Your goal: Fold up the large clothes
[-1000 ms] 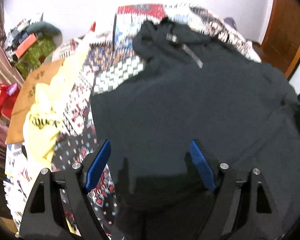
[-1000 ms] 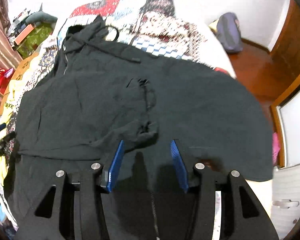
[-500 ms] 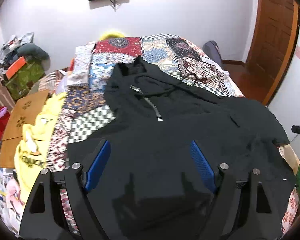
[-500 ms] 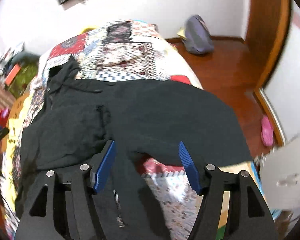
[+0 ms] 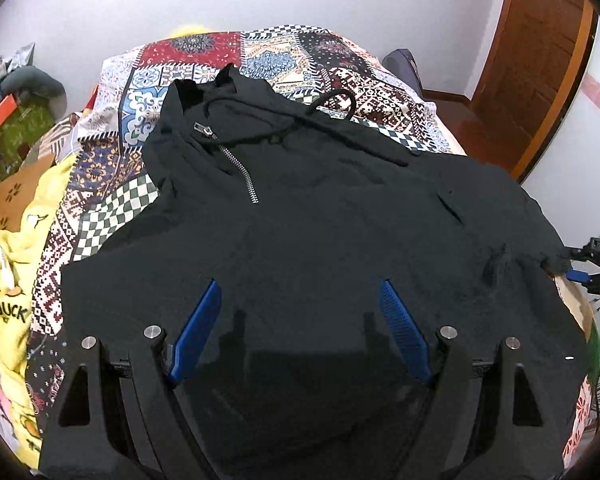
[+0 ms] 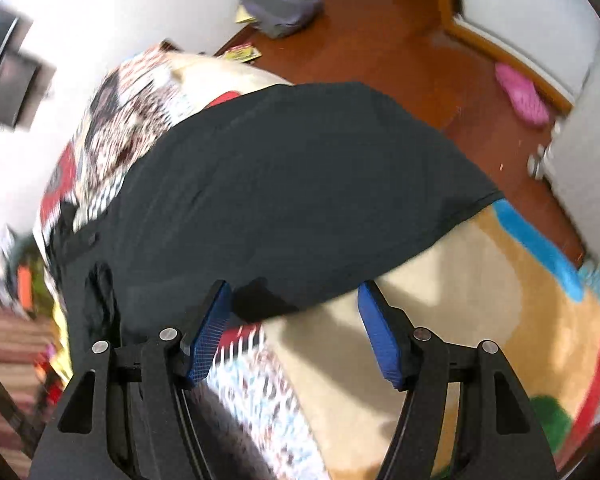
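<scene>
A large black zip hoodie [image 5: 320, 220] lies spread across the patchwork bed, hood and drawstrings at the far end. My left gripper [image 5: 298, 294] is open and empty, held above the hoodie's near part. My right gripper [image 6: 294, 294] is open and empty, over the hoodie's [image 6: 292, 184] edge where it hangs at the bed's side. The right gripper also shows at the right edge of the left wrist view [image 5: 596, 268], beside the hoodie's right side.
The patchwork quilt [image 5: 204, 60] covers the bed. A yellow garment [image 5: 16, 264] lies along the bed's left side. A wooden door [image 5: 536, 52] stands at the right. On the wooden floor lie a grey bag [image 6: 280, 0] and a pink slipper [image 6: 520, 94].
Both grippers pulled back and up from the hoodie. The right gripper swung right toward the bed's side edge and opened wider. The left view now takes in the whole hoodie.
</scene>
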{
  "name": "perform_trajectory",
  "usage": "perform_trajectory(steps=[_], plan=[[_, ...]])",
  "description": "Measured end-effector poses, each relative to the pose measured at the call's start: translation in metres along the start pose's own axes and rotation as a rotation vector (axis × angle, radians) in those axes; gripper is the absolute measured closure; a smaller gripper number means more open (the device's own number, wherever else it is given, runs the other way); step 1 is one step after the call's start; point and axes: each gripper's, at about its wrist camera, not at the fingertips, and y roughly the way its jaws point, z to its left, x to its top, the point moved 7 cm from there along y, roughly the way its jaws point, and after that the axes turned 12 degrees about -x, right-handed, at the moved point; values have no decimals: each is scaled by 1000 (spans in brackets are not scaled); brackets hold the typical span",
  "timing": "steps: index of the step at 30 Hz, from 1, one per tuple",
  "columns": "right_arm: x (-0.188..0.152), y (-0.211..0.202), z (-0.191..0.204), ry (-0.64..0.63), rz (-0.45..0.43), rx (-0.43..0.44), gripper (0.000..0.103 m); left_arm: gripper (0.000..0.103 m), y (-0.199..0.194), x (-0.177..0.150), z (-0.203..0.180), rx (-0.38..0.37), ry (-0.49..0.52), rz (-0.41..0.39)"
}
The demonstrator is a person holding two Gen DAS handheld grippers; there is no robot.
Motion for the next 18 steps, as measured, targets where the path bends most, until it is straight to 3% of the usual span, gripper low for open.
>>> perform_trajectory(steps=[3, 8, 10, 13, 18], plan=[[10, 7, 4, 30, -30, -8, 39, 22, 2, -1, 6, 5, -18, 2], [24, 10, 19, -32, -127, -122, 43, 22, 3, -4, 15, 23, -37, 5], [26, 8, 23, -72, -163, -172, 64, 22, 1, -5, 18, 36, -36, 2], [32, -6, 28, -92, -209, -182, 87, 22, -7, -6, 20, 51, -21, -10], [42, -55, 61, -174, -334, -135, 93, 22, -25, -2, 22, 77, 9, -44]])
